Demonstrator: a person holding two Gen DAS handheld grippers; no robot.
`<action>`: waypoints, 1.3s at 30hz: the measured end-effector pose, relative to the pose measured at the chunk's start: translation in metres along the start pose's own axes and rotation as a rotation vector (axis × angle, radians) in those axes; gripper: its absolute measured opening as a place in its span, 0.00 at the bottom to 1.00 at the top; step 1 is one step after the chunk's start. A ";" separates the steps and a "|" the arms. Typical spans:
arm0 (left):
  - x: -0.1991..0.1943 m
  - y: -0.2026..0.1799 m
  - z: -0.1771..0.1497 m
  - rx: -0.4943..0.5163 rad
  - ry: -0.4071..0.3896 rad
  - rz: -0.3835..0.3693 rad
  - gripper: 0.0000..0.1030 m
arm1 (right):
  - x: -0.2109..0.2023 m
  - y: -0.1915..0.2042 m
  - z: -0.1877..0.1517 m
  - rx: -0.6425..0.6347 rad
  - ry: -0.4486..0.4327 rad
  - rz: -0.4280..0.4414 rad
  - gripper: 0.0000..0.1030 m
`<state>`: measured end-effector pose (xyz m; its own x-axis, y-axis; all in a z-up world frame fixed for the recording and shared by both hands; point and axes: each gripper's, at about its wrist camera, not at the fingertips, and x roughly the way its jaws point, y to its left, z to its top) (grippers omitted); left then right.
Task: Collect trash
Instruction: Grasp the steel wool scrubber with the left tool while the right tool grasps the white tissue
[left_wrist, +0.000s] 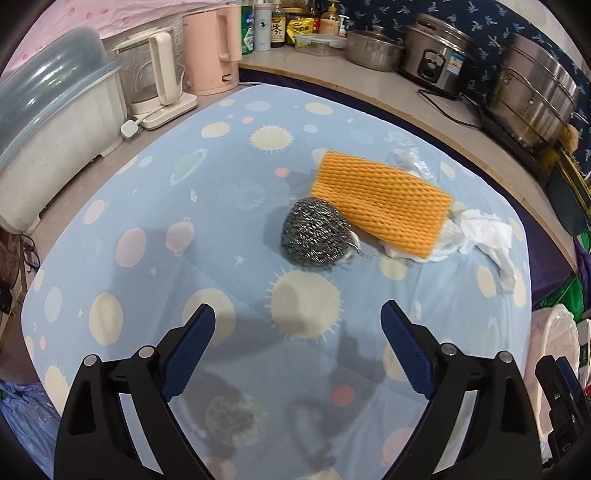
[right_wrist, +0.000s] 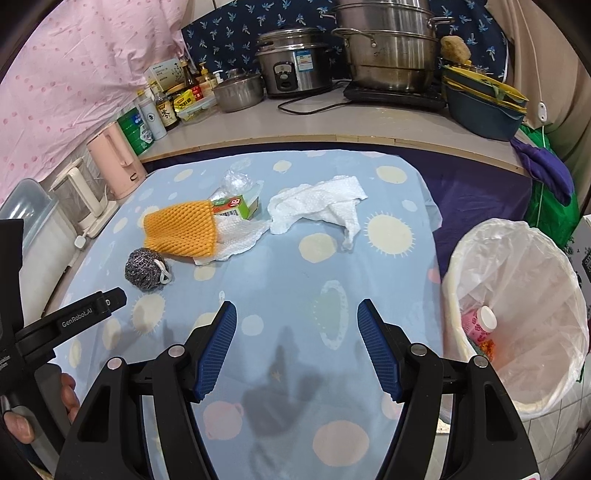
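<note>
Left wrist view, left tongs (left_wrist: 297, 318) wide apart, empty, right tongs (right_wrist: 296, 316) parted, empty, steel scourer (left_wrist: 317, 232) ahead.

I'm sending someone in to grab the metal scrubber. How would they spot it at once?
On the blue planet-print cloth, look left of the white paper towel to the orange mesh sleeve. Just in front of it sits the steel wool ball, the only grey, shiny, round thing there.
</note>
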<state>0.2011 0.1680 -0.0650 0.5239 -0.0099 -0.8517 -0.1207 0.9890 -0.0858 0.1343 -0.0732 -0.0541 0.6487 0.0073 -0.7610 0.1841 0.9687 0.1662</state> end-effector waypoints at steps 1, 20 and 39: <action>0.004 0.001 0.003 -0.004 0.006 0.001 0.85 | 0.004 0.001 0.002 0.000 0.003 0.000 0.64; 0.064 -0.006 0.042 -0.006 0.040 -0.010 0.83 | 0.080 0.002 0.043 0.025 0.037 -0.021 0.64; 0.070 -0.009 0.041 0.002 0.069 -0.096 0.47 | 0.131 -0.034 0.070 0.071 0.029 -0.092 0.60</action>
<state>0.2729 0.1646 -0.1026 0.4739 -0.1150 -0.8731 -0.0705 0.9833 -0.1677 0.2646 -0.1226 -0.1156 0.6057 -0.0724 -0.7924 0.2943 0.9456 0.1386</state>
